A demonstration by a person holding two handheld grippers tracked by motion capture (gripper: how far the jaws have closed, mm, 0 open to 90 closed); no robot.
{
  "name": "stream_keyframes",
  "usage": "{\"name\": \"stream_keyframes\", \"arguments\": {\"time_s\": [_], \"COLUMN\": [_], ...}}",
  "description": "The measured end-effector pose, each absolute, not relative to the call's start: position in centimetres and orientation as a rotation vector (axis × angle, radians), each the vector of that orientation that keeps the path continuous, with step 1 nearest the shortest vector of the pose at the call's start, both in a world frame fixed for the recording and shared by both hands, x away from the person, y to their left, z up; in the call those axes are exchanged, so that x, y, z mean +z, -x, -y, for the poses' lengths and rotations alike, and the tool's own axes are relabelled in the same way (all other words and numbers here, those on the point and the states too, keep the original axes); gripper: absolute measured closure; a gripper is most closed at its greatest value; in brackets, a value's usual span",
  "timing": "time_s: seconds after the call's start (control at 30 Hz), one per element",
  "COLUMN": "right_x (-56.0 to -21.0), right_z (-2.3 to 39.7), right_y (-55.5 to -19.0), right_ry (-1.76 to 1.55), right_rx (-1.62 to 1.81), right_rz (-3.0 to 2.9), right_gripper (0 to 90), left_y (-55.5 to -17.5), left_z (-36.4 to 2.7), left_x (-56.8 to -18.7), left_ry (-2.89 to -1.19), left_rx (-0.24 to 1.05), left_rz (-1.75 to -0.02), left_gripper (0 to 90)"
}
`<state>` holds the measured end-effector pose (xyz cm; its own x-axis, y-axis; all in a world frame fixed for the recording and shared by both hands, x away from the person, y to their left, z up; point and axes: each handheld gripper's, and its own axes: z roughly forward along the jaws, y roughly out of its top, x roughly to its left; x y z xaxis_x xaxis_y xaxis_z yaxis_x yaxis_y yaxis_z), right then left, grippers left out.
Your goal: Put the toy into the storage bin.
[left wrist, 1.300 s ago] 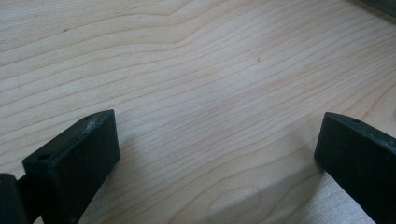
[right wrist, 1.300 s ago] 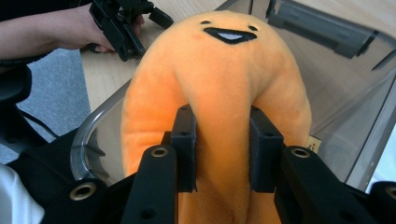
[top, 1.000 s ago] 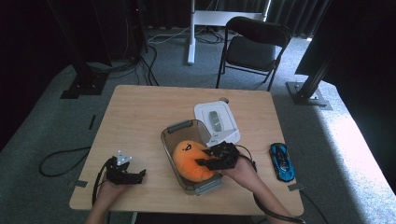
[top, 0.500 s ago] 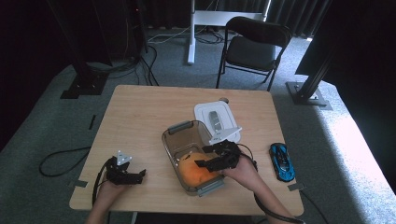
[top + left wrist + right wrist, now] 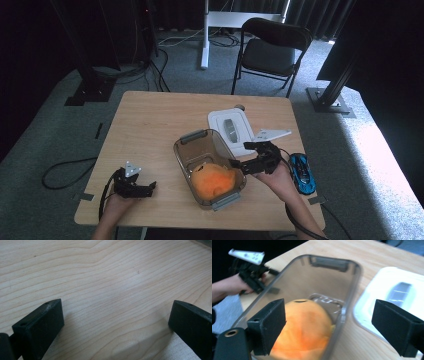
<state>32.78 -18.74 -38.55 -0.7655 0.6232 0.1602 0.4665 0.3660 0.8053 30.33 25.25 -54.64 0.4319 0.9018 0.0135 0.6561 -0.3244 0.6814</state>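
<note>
An orange plush toy (image 5: 215,181) (image 5: 304,327) lies in the near end of a clear plastic bin (image 5: 186,150) (image 5: 329,263) at the table's middle. My right gripper (image 5: 241,154) (image 5: 332,327) hovers at the bin's right rim, apart from the toy. Its jaws have just been opening and now stand open with nothing gripped between them. A white lid (image 5: 230,126) (image 5: 392,290) lies flat beside the bin, to its right. My left gripper (image 5: 150,186) (image 5: 115,325) rests open over bare wood near the front left edge, and the right gripper view shows it past the bin (image 5: 252,272).
A blue toy car (image 5: 302,171) sits on the table just right of my right hand. A folding chair (image 5: 272,50) stands beyond the far edge. Bare wooden table (image 5: 150,120) stretches left of and behind the bin.
My right gripper let go of the orange toy and drew back to the right, out of the bin, with its jaws spread. The toy now lies in the bin. The left gripper stayed put.
</note>
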Motion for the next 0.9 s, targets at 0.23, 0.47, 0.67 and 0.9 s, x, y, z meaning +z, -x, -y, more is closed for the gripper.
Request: {"name": "stream_keyframes", "arguments": {"time_s": [0.23,0.47,0.67,0.9], "right_x": [-39.2,-40.3,-41.6,-43.0], "right_z": [22.2,25.5,27.8,30.1], "right_y": [-33.1,-32.8,-32.8,-32.8], "right_ry": [-1.133,-1.215,-1.292,-1.374], "right_rx": [1.332,1.245,1.181,1.124], "right_rz": [-2.314,-2.229,-2.193,-2.136], "right_gripper": [11.2,13.0,13.1,14.0], "left_y": [-30.3,-30.3,-30.3,-30.3], "left_z": [-25.2,-25.2,-25.2,-25.2], "left_x": [-54.7,-54.7,-54.7,-54.7], "left_ry": [-2.084,-2.084,-2.085,-2.083], "left_rx": [0.533,0.534,0.533,0.534], "left_rz": [-1.308,-1.308,-1.308,-1.309], "left_gripper": [0.4,0.4,0.4,0.4]}}
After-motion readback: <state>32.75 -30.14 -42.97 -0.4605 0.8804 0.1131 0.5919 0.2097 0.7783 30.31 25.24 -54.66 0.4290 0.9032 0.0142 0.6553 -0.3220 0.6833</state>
